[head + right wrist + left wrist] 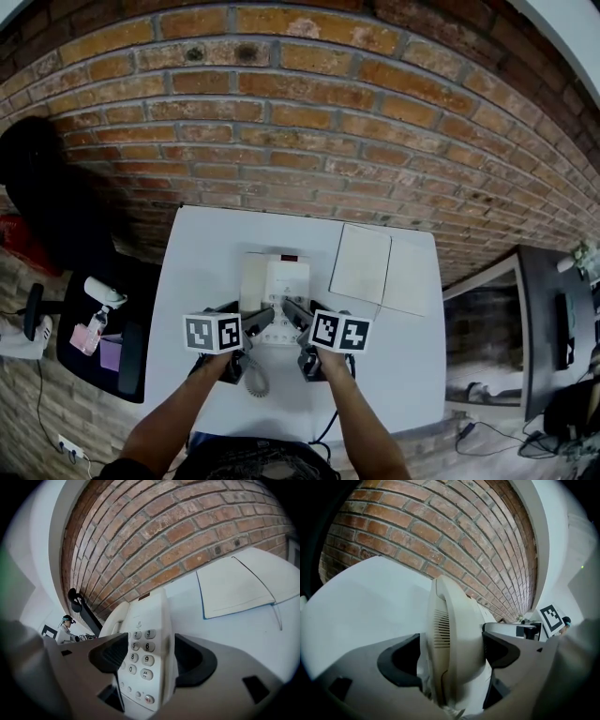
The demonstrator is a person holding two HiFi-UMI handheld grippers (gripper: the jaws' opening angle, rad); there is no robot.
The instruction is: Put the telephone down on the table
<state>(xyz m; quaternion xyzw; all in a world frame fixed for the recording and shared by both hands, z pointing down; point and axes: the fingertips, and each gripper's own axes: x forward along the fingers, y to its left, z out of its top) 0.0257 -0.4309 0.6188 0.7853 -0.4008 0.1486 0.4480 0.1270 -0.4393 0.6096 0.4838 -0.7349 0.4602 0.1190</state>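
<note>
Phone's basically down, so you're at the letting-go part

The white table (187, 281) in front of the brick wall (300, 112) has the cream telephone (274, 281) sitting flat near its middle, just beside an open notebook (361, 262), so I'd call the put-down pretty much done. Your right gripper (151, 660) has its jaws spread wide around the keypad (140, 654) side, pads beside the body but not squeezing it. Your left gripper (451, 653) straddles the handset (457, 630) side, also wide: one pad brushes it and the other looks a sliver off, so I read that as loose too. For the next move, back both grippers straight off along their own line so no pad catches an edge and drags the phone or tips the handset out of its cradle.
</note>
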